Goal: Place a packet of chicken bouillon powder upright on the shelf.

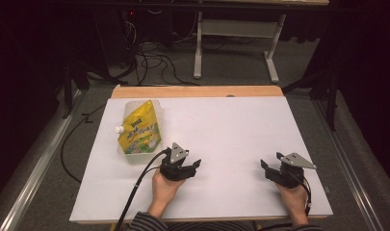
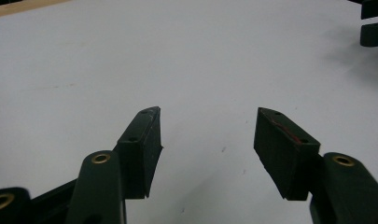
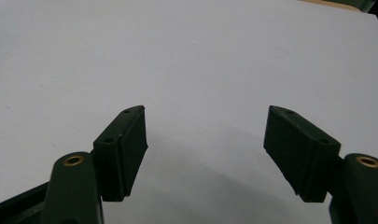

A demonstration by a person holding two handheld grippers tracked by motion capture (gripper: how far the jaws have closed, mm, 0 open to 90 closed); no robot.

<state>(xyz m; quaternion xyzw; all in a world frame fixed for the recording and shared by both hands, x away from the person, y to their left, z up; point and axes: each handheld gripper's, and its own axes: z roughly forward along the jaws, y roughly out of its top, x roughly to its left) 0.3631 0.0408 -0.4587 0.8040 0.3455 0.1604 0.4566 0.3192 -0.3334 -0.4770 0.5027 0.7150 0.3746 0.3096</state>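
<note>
Currently the left gripper [image 1: 195,167] and right gripper [image 1: 268,166] rest on the white table [image 1: 231,125], jaws spread wide, nothing held. The yellow pouch [image 1: 139,131], inside a clear container [image 1: 131,156], sits just ahead-left of the left gripper.

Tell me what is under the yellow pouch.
The pouch lies in a clear tray on the white table; the tray's rim shows around it. Whatever else sits beneath the pouch is covered. Both claws rest apart from it, open and empty.
</note>
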